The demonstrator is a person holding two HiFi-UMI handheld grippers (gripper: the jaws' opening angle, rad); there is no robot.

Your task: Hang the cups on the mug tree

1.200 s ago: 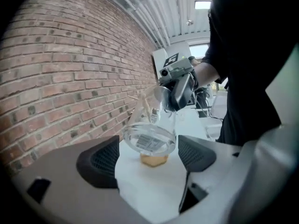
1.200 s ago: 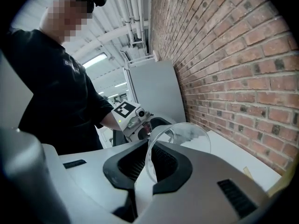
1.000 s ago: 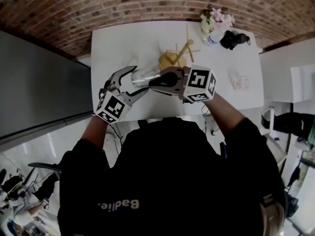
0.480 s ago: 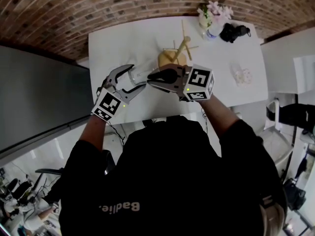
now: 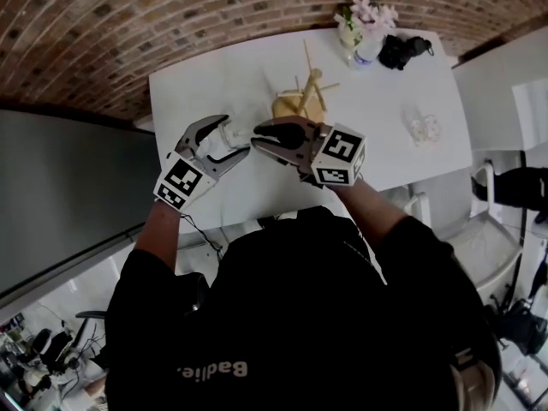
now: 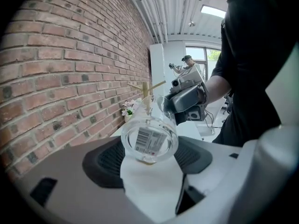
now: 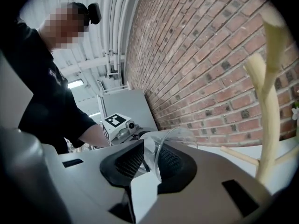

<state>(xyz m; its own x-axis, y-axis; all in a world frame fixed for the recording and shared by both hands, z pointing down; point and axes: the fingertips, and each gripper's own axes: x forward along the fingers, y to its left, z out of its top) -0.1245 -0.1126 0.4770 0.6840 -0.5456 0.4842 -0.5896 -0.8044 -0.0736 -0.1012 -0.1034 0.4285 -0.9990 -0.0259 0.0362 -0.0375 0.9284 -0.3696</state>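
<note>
A clear glass cup point(image 5: 229, 138) with a barcode label on its base point(image 6: 149, 140) hangs above the white table, between my two grippers. My left gripper point(image 5: 233, 137) is shut on the cup's body, one dark pad on each side point(image 6: 149, 158). My right gripper point(image 5: 260, 134) faces it from the right. Its jaws are opening, with the cup's rim point(image 7: 158, 149) between them point(image 7: 150, 160) and a gap beside the left pad. The wooden mug tree point(image 5: 301, 95) stands on the table just behind the grippers. It also shows as pale pegs point(image 6: 145, 91) and a trunk point(image 7: 267, 107).
The white table point(image 5: 205, 71) runs along a brick wall. At its far right corner stand a vase of flowers point(image 5: 364, 31) and a black object point(image 5: 402, 50). A small white item point(image 5: 424, 129) lies at the right. Another white surface point(image 5: 505, 101) adjoins on the right.
My left gripper's jaws have closed in on the cup. My right gripper's jaws have spread a little at the rim. Both grippers and the cup sit slightly further left in the head view.
</note>
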